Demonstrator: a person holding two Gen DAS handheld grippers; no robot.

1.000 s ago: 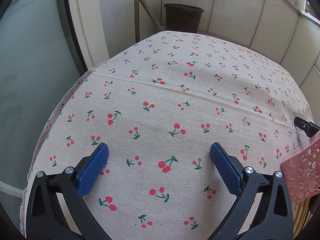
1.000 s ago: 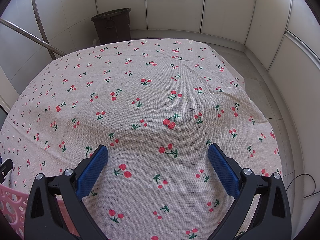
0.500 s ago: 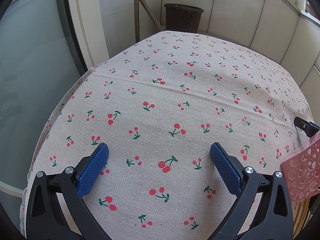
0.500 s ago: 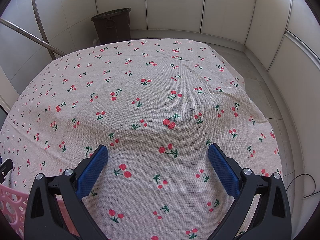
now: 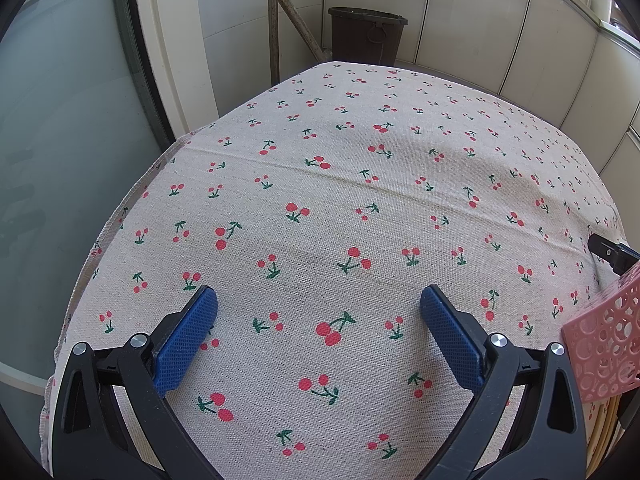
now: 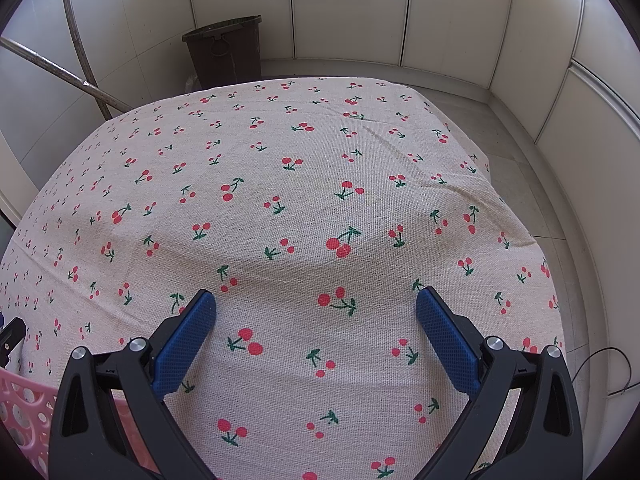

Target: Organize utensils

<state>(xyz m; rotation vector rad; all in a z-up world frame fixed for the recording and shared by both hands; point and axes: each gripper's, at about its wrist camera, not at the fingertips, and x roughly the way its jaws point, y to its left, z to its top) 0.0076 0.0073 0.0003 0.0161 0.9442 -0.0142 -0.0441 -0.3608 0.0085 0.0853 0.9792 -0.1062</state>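
Note:
My left gripper [image 5: 318,304] hangs open over a table covered by a cherry-print cloth [image 5: 360,200], nothing between its blue pads. A pink perforated basket [image 5: 604,340] sits at the right edge of the left wrist view, with pale stick-like utensils [image 5: 600,436] just below it. My right gripper [image 6: 316,302] is open too, over the same cloth [image 6: 300,200]. The pink basket [image 6: 24,404] shows at the lower left of the right wrist view, partly behind the gripper's left arm. Each view catches a black tip of the other gripper [image 5: 612,254] at its edge.
A dark brown bin [image 5: 366,34] stands on the floor past the table's far edge, also the bin [image 6: 224,52] in the right view. Slanted metal poles [image 5: 296,16] lean beside it. Glass panel [image 5: 60,140] left; tiled floor [image 6: 528,184] drops off on the right.

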